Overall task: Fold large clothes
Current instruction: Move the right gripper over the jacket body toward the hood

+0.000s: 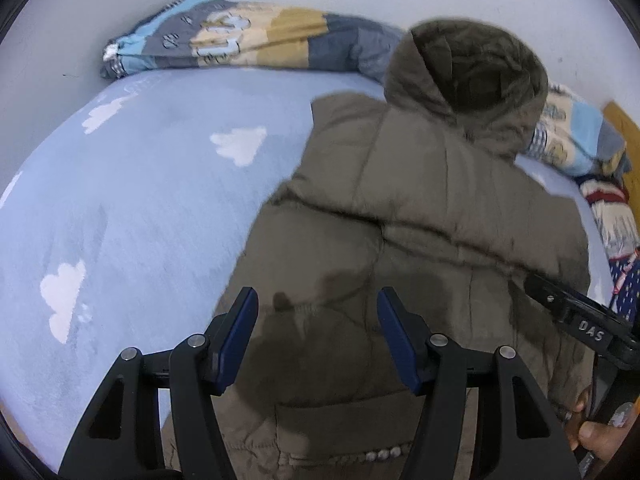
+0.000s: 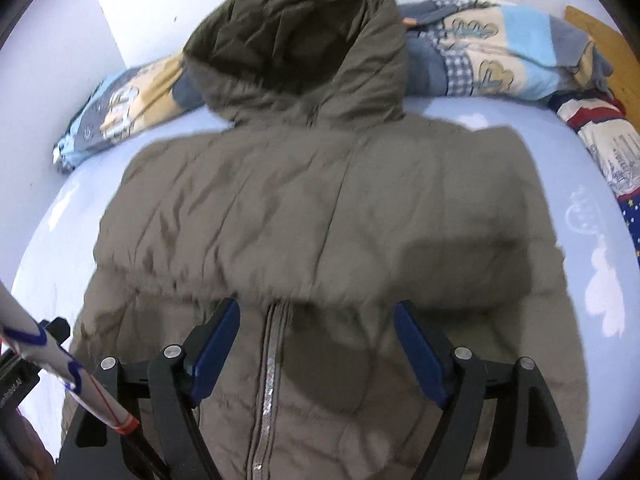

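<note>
Your olive puffer jacket (image 2: 320, 208) lies flat on the bed (image 1: 140, 200), filling the centre of the right wrist view and the right half of the left wrist view. Its hood (image 2: 296, 40) sits at the top of the frame against the patterned quilt (image 1: 240, 36) bunched along the wall. The sleeves look folded across the chest, and the zipper (image 2: 270, 380) runs down the lower middle of the right view.

Your left gripper (image 1: 316, 336) hangs over the lower part of the jacket at the bottom of its frame, fingers (image 1: 236, 336) spread with nothing between them. Your right gripper (image 2: 316, 348) hangs over the zipper, its fingers (image 2: 420, 356) spread wider and also pinching nothing; whether either touches the fabric, you cannot tell.

The bed sheet is light blue with white clouds (image 1: 240, 144). A hand (image 1: 596, 436) shows at the lower right edge of the left view.
</note>
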Available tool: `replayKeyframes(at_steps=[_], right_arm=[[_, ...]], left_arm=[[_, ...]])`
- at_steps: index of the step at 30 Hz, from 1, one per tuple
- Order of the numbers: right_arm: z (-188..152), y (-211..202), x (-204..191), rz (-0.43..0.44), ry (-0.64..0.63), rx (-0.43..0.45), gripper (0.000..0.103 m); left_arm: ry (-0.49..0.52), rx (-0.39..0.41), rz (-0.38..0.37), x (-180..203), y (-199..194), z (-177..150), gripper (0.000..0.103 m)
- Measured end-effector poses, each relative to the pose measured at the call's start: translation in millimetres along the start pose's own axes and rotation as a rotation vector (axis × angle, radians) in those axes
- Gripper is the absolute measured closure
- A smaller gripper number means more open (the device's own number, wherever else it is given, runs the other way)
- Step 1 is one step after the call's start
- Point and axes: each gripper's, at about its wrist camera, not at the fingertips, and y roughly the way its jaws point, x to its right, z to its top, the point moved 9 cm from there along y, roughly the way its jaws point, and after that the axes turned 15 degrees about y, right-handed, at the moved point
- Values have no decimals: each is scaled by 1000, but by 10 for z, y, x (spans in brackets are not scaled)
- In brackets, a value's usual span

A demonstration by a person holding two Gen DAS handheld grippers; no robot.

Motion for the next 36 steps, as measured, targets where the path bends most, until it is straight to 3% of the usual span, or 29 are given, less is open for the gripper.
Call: replayKeyframes(at_steps=[6,9,15,22,24,28,36], right_arm=[[-132,161,19,-2,14,-73,19],[46,-90,-28,46,23,-28,19],[917,-694,-158,89,27,113,19],[2216,-1014,-476,171,121,184,19],[2523,-972,-598,141,110,200,19],[2969,-739,-494,273,338,144,19],[3309,-190,-726,327,432,104,19]], left_arm=[[67,-95,15,83,193,-159,42],[31,-21,14,52,59,-53,42],[-21,133,12,-17,-236,154,41],[6,174,-14,102,-287,245,41],[24,166,-16,136,-257,238,41],[61,157,-13,179,-217,211,41],[107,151,-4,214,-173,185,41]])
